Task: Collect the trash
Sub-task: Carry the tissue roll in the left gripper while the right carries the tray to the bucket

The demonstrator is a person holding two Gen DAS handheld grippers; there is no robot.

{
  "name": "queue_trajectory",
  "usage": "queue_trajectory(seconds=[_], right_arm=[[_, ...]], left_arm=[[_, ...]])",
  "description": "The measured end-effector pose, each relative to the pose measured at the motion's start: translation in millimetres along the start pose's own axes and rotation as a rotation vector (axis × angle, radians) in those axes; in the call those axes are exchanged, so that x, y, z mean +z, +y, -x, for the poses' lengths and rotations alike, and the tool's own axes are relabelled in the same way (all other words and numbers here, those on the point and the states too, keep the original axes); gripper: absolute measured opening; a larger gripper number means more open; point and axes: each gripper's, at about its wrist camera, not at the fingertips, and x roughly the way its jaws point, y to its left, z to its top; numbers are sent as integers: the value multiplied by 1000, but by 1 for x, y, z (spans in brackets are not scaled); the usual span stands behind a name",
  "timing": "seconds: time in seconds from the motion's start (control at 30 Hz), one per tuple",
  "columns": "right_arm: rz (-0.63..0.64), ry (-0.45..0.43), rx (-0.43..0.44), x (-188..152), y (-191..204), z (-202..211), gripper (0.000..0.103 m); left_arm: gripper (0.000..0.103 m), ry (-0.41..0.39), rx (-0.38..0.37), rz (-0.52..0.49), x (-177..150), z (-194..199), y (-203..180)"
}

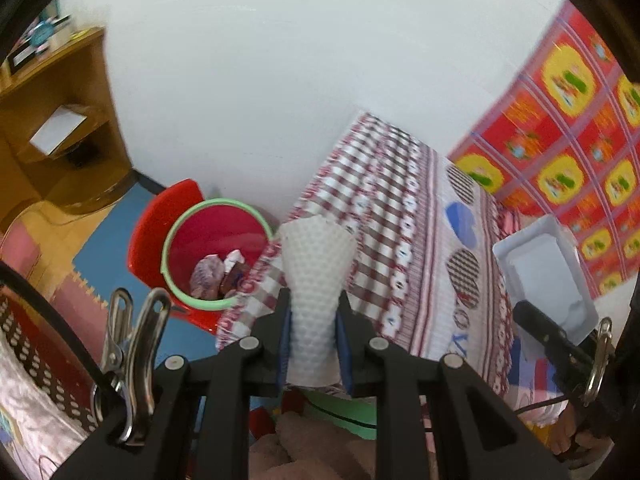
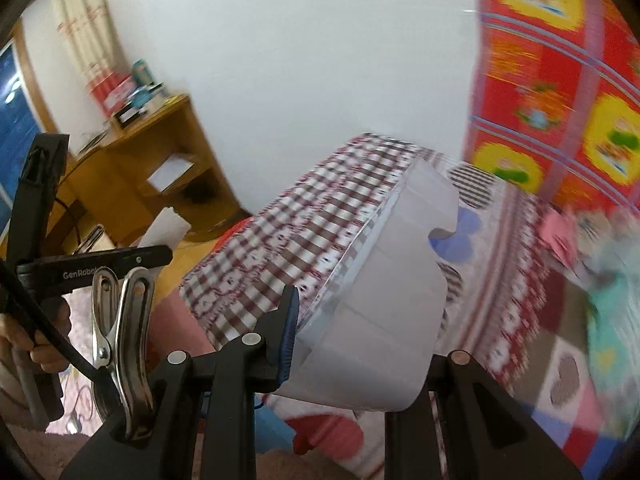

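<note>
- The left gripper [image 1: 313, 320] has its blue pads closed narrowly on a white dimpled foam cone [image 1: 316, 276], pinching it at the narrow lower part; the wide end flares out ahead of the fingertips.
- The red bin [image 1: 212, 252] with a pale green rim stands on the floor just beside the bed [image 1: 400, 208], at its near corner, and to the left of the cone in the left wrist view.
- Crumpled wrappers [image 1: 218, 274] lie at the bottom of the bin.
- The cone hangs over the bed's checked cover at its edge next to the bin, not over the bin's mouth.
- The right gripper [image 2: 360, 344] clamps a white plastic tray [image 2: 384, 300]; the left blue pad presses its side wall, and the tray hides the other finger.
- The tray is tilted on its side above the bed, well right of the bin; the left view shows the same tray [image 1: 544, 276] with its hollow facing the camera.
- A wooden desk [image 1: 60, 120] stands against the wall beyond the bin.
</note>
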Motion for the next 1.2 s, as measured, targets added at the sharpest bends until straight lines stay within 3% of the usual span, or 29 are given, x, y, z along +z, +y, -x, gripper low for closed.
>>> queue_trajectory(seconds=[0.23,0.57,1.2], right_arm=[[94,42,60,27,11,-36,22],[163,98,96,55,41,-83,22],[133,209,131,101,94,-181,22]], left_arm=[[20,-25,46,91,15,-8,26],[20,19,69,172,33,-45,69],[21,211,31,136,67,-190,156]])
